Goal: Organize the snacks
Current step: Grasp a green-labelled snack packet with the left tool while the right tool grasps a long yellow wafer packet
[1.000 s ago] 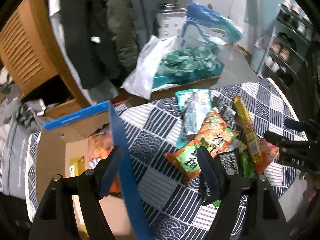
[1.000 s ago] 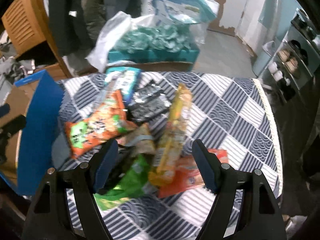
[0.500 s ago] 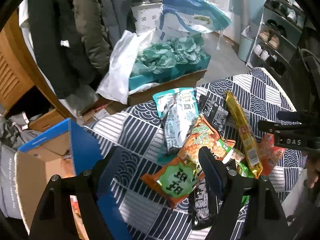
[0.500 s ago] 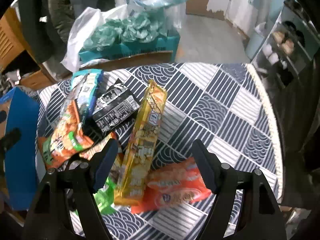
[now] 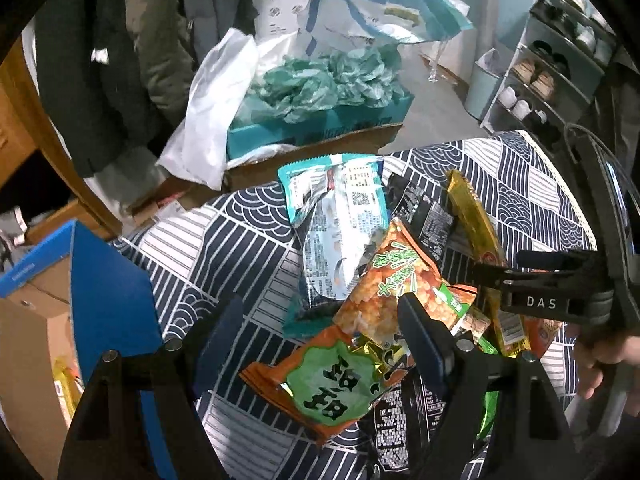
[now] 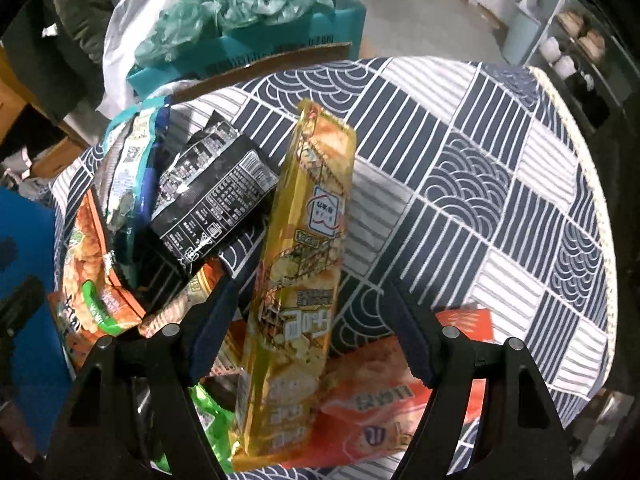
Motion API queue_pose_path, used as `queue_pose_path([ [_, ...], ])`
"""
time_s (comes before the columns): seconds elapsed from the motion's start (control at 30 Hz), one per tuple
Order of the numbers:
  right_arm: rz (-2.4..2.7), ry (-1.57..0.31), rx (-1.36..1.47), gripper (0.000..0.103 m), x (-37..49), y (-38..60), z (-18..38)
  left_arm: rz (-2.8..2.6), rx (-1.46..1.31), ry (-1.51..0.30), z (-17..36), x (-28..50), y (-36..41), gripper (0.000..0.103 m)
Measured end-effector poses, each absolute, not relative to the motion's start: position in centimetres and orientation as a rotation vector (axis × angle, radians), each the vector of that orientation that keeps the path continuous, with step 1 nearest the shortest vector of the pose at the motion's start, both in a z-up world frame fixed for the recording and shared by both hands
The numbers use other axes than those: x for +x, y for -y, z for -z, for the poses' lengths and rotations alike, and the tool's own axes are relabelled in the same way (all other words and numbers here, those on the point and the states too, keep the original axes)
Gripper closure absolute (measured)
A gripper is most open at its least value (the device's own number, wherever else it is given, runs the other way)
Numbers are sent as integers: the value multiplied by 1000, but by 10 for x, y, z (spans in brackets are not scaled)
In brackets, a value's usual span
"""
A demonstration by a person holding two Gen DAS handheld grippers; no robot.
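Fingers of the left gripper (image 5: pixel 320 344) stand wide apart with nothing pressed between them, poised above the orange-and-green snack bag (image 5: pixel 340 376) at lower centre of the left wrist view. To the far left of that frame a blue-flapped cardboard box (image 5: pixel 104 292) stands open, with a yellow packet showing inside it. Right of the box, on the navy-and-white patterned tablecloth (image 5: pixel 240 248), the snacks lie heaped: a teal-and-silver packet (image 5: pixel 336 216) at centre, a black packet (image 5: pixel 420 208) beside it, then the long yellow cracker pack (image 5: pixel 472 216). At the right edge a person's hand (image 5: pixel 612 364) grips the other tool.

In the right wrist view the right gripper (image 6: pixel 308 332) likewise stands wide, its fingers straddling the lower part of the long yellow cracker pack (image 6: pixel 304 264) without pressing it. That pack lies over a red-orange packet (image 6: pixel 400 396), and a green wrapper (image 6: pixel 212 420) peeks out lower left.

All the packets look light, crinkly and slick; contents are likely brittle, so a gentle pinch across the narrow width of the yellow pack, near its middle, seems safest. Both tools point steeply downward toward the pile.
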State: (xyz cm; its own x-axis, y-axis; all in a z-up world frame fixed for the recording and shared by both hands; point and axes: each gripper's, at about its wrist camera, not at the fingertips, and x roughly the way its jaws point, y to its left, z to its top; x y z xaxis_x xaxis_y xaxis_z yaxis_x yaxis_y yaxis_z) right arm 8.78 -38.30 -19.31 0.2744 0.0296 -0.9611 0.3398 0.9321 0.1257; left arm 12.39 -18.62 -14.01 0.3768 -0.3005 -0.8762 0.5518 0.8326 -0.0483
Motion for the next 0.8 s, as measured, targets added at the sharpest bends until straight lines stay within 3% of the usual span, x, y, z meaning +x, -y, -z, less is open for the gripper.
queue_pose_path([
  [0.13, 210, -1291, 342, 29, 90, 384, 200, 557, 247, -1068, 145, 127, 185, 22],
  [0.33, 178, -1342, 348, 62, 93, 380, 211, 588, 214, -1063, 142, 126, 182, 22],
  [0.73, 208, -1232, 284, 72, 71, 364, 169, 685, 302, -1032, 143, 108, 187, 22],
  [0.8, 194, -1221, 288, 72, 67, 359, 164, 697, 322, -1032, 146, 107, 191, 18],
])
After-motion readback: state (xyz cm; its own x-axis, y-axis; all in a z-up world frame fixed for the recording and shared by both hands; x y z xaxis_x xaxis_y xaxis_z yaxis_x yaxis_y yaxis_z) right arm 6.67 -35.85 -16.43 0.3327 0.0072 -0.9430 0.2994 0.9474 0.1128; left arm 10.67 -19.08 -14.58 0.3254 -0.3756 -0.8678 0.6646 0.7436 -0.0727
